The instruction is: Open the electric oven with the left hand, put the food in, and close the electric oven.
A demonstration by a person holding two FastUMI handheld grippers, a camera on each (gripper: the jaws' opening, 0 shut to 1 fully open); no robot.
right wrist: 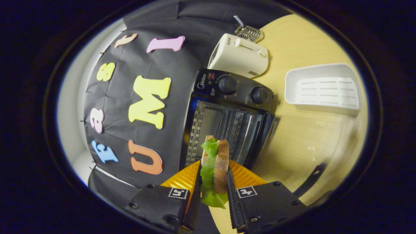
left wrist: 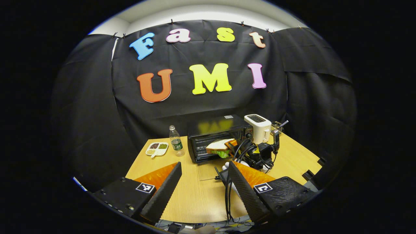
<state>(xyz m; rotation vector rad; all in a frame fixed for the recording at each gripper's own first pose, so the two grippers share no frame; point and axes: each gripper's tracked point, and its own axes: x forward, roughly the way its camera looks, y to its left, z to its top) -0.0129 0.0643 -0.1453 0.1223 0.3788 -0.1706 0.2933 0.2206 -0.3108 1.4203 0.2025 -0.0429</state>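
The left gripper (left wrist: 203, 182) hangs back from the work, low over the near part of the wooden table (left wrist: 198, 198), its two fingers spread wide with nothing between them and pointed toward the electric oven (left wrist: 219, 136) at the far side. From there the left gripper view takes in the whole layout: the oven door (left wrist: 211, 169) is dropped flat toward the viewer, and the right gripper (left wrist: 231, 145), trailing a bundle of black cables (left wrist: 250, 152), reaches in at the oven's mouth, carrying the sandwich (left wrist: 218, 147) just in front of the opening. A water bottle (left wrist: 176, 141) and a small divided dish (left wrist: 157, 149) stand to the left of the oven, and a white toaster (left wrist: 258, 128) sits right beside it on the other side.

The right gripper view is rolled well over (the table runs up its right side). Here the right gripper (right wrist: 213, 182) has its fingers closed in on the sandwich (right wrist: 214, 169), one pressing each slice of bread, green lettuce bulging out between them. Straight ahead lies the open oven cavity (right wrist: 227, 126) with its wire rack; the sandwich's tip is level with the front edge, though how far in it is I cannot tell. This view also shows the oven's two knobs (right wrist: 227, 84), the toaster (right wrist: 240, 55) behind them, and a white tray (right wrist: 325, 87) on the table beside the oven
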